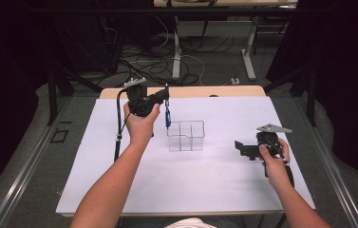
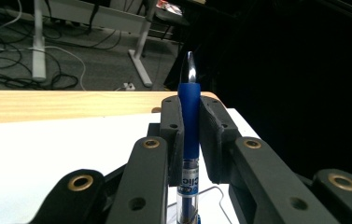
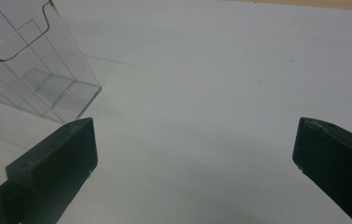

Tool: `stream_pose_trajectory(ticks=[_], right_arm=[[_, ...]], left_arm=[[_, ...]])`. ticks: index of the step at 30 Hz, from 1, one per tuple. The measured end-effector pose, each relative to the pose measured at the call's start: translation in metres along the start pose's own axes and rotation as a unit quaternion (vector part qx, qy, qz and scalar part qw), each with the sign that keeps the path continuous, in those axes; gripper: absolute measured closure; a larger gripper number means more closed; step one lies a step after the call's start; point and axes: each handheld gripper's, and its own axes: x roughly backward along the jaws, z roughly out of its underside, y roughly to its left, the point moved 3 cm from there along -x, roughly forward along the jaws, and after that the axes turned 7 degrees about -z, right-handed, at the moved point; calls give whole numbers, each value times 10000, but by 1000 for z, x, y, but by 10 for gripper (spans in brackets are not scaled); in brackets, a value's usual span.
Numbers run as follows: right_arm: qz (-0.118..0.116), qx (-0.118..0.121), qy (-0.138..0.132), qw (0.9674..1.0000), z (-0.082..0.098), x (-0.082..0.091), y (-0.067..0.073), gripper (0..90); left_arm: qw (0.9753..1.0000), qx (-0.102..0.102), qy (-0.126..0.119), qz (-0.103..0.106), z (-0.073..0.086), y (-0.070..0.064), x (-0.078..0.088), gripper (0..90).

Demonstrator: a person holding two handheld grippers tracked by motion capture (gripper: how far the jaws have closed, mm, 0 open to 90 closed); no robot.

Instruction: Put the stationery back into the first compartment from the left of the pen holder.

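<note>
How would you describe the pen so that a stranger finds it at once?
Start at the white table, then the clear box near its middle. Just left of the box, the left gripper holds the pen upright: the one blue thing here, with a silver tip.

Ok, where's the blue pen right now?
The blue pen hangs upright, clamped in the left gripper, above the left edge of the clear organizer.

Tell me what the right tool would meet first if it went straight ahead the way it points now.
Probably only the white table surface. The right tool is open with bare table ahead; the clear plastic organizer lies off to one side, seemingly out of line, though depth is uncertain.
</note>
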Motion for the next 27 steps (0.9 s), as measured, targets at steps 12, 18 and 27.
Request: stream_pose_trajectory(ticks=[12, 18, 27], right_arm=[[23, 3, 12, 10000, 0, 0, 1, 0], [31, 39, 33, 10000, 1, 0, 1, 0], [27, 25, 33, 10000, 1, 0, 1, 0]], left_arm=[[9999, -118, 8, 12, 8, -1, -10, 804], [9999, -76, -23, -87, 15, 6, -18, 804], [9998, -18, 73, -210, 31, 14, -32, 804]])
